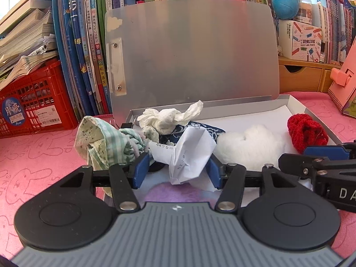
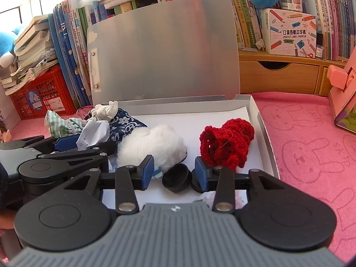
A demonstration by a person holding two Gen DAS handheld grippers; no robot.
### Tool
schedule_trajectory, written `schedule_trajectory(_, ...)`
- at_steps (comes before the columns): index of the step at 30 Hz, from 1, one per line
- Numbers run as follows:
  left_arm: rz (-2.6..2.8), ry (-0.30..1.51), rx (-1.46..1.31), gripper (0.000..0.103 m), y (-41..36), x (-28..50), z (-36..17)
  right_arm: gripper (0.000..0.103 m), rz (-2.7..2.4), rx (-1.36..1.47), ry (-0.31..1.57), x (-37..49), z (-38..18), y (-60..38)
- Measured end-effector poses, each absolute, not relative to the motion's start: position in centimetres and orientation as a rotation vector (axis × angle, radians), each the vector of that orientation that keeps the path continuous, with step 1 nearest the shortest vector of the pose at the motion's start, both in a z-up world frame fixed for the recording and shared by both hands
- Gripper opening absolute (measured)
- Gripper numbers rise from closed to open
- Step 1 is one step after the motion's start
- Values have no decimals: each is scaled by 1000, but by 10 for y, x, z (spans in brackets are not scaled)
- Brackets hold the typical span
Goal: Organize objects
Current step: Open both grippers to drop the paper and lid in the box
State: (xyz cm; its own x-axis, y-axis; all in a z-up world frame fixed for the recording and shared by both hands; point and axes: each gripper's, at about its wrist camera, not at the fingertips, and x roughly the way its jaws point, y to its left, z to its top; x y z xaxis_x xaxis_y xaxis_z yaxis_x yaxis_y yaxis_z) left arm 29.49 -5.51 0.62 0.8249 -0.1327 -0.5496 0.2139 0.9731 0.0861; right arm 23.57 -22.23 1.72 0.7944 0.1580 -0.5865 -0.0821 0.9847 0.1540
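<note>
Left gripper (image 1: 175, 170) half open, crumpled paper (image 1: 189, 155) loose between pads. Right gripper (image 2: 174, 172) also half open around black cap (image 2: 176, 179), no squeeze. Both sitting in box (image 2: 264, 131). Risk: paper springs back, snags white fluff (image 1: 249, 149) just beyond.

The white carton (image 2: 289, 33) on the wooden shelf reads "口袋热敏打印机" above "POCKET LABEL PRINTER". The folded paper (image 1: 189, 153) shows the sum "44 ÷ 6 =" (the right wrist view gives "51 ÷ 8 =" on another face). The pink mat (image 2: 311, 138) on the worktop carries "SKIP" beside rabbit outlines. The red crate's round sticker (image 1: 13, 111) reads "月亮" and "Moon". Letters "DA" stand on the right claw (image 1: 347, 192).
</note>
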Motion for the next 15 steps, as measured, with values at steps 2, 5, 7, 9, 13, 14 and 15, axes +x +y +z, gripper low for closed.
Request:
schedule_trajectory(2,-192,571,139,70,-54,291,9,64,130,114,628,231,21,-222)
schedule_trajectory(5,-201,567,116,81,-52,283,13,68,129,105,613,223,25,-221)
schedule_trajectory(7,-206,561,115,88,-51,277,15,71,126,97,603,217,28,-222)
schedule_trajectory(9,-203,555,121,90,-51,270,17,75,123,96,594,211,31,-223)
schedule_trajectory(13,-209,553,109,96,-48,257,22,80,112,109,585,200,35,-228)
schedule_trajectory(14,-209,551,106,97,-47,255,23,83,110,113,582,198,36,-229)
schedule_trajectory(15,-211,548,104,98,-47,251,24,84,108,117,581,195,37,-230)
